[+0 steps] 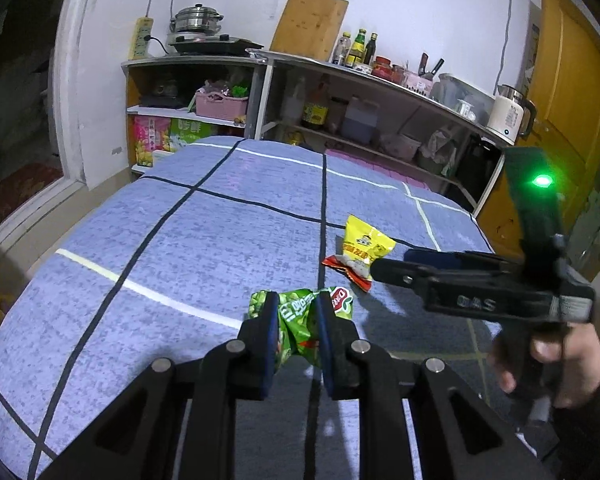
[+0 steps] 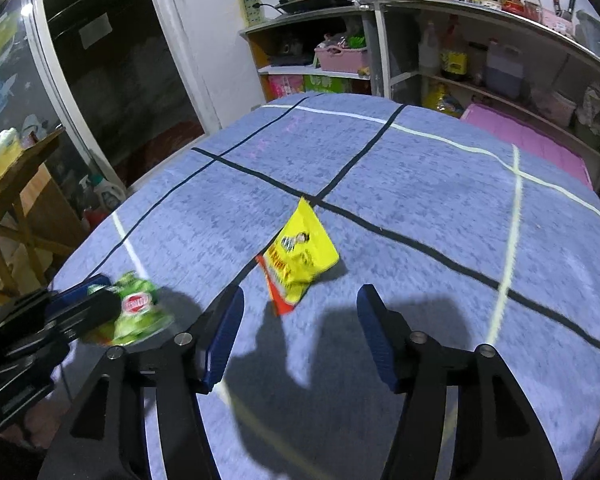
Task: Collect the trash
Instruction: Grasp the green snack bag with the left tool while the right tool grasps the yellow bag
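While green wrapper (image 1: 300, 320) sits pinched, yellow wrapper (image 2: 300, 256) beyond right fingers (image 2: 226, 336).

The blue checked cover (image 2: 420, 184) lies bare across its far half and its right side, so a hand can sweep there freely. Near the front, only the yellow snack packet (image 2: 300, 252) and the green wrapper (image 1: 300, 320) break the surface. Cluttered shelves (image 1: 380, 120) close off the far edge.

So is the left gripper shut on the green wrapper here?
Shut on it. The left gripper's blue pads press the crumpled green wrapper from both sides, above the blue cloth.
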A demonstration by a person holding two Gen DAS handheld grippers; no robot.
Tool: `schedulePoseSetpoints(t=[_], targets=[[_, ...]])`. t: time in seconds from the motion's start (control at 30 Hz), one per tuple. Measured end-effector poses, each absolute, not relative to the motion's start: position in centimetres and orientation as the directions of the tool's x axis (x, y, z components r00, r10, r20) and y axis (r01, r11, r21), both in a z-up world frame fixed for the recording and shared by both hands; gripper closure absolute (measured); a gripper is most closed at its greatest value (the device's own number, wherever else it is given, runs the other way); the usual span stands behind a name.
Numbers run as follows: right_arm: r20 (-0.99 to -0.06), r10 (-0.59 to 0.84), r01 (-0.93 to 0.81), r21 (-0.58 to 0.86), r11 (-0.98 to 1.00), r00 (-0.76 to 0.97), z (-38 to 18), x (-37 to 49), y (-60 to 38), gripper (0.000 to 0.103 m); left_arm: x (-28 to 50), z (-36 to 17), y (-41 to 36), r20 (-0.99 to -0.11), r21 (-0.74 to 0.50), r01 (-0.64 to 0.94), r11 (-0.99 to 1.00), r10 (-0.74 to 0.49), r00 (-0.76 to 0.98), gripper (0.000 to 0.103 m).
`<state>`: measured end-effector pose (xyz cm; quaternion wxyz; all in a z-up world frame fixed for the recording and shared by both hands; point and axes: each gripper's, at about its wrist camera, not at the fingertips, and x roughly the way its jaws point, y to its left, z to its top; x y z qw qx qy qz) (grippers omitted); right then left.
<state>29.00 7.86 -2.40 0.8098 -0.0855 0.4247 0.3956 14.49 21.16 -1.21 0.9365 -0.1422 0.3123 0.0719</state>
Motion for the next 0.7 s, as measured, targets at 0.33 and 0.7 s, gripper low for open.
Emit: schedulePoseSetpoints(t=[0.33,0.7], targets=[[-0.782,0.544,-0.722,0.182,0.667,0.306,-4.3,31.3,10.7,0.043,14.4,-2.1,22.2,-0.612,-0.242,-0.236,0.941,0.04,0.79,0.084],[-0.767,0.557,-0.714,0.193,0.674,0.319,-2.9,29.4,9.2,0.07,14.3,-1.6,21.4,-0.611,-0.235,-0.231,0.944,0.041,0.79,0.084]])
